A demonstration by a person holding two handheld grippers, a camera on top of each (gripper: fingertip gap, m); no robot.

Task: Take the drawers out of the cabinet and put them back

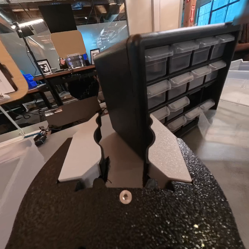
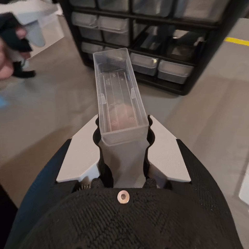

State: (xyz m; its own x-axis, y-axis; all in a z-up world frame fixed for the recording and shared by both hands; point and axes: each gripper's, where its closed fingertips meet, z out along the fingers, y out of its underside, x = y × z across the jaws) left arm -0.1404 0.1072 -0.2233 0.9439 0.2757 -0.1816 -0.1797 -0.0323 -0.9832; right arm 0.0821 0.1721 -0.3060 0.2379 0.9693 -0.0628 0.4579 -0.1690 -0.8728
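The black cabinet (image 1: 121,87) with rows of clear drawers (image 1: 179,83) stands on the grey table (image 1: 222,148). My left gripper (image 1: 124,117) is open. Its fingers straddle the cabinet's lower left front corner: the right finger (image 1: 161,141) lies against the front edge, and the left finger (image 1: 83,145) stands apart from the side wall. My right gripper (image 2: 123,118) is shut on the near end of a clear empty drawer (image 2: 117,87), which points at the cabinet (image 2: 195,83). One slot (image 2: 146,35) in the second row from the bottom is open.
The left gripper (image 2: 35,36) and a hand (image 2: 5,67) show blurred at the left of the right wrist view. A clear plastic bin (image 1: 237,70) stands to the right of the cabinet. A brown cardboard box (image 1: 75,111) and desks lie beyond the table's far edge.
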